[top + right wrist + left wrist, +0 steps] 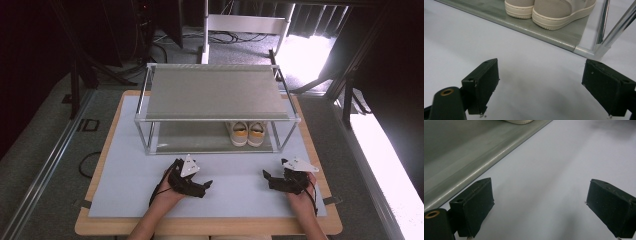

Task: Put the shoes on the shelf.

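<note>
Nearest the camera, the person's forearms came in over the wooden edge of the surface (95, 200), which carried a pale grey mat (125, 185). On it rested the left claw (206, 185) and the right claw (267, 176), well apart, each with its jaws spread wide and holding nothing, only bare mat between them. Just beyond stood a two-tier metal shoe rack (215, 92). On its lower shelf, toward the right, sat a pair of cream shoes (247, 132) with yellow heel patches, heels facing the person. Behind lay grey floor, cables and bright light from the right.
</note>
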A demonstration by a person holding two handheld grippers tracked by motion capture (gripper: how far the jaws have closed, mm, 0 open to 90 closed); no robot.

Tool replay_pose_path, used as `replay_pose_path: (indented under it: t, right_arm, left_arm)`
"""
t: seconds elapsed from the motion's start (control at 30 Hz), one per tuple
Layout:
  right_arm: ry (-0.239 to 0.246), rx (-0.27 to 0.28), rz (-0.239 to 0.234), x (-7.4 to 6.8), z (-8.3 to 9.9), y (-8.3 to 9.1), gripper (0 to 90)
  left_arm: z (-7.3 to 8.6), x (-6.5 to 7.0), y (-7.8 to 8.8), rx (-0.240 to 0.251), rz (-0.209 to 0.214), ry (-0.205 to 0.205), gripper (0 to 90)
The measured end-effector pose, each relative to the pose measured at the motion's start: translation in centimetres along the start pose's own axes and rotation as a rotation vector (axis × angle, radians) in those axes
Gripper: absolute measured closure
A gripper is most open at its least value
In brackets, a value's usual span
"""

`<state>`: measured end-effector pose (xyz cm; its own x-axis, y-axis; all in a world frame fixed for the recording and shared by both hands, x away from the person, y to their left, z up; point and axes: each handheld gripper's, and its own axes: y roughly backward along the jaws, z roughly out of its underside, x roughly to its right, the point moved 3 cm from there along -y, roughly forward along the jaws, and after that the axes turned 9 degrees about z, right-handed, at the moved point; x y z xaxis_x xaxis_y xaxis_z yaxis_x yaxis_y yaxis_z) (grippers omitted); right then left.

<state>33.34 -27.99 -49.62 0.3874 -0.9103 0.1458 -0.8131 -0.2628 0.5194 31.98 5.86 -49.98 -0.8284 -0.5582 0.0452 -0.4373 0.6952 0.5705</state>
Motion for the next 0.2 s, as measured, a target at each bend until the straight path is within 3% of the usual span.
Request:
replay_pose_path:
  t: [0.2]
  right_arm:
    - [0.009, -0.012, 0.001, -0.11, 0.0, -0.11, 13.6]
  left_arm:
    - [0.57, -0.07, 0.84, 0.046, -0.01, 0.015, 6.9]
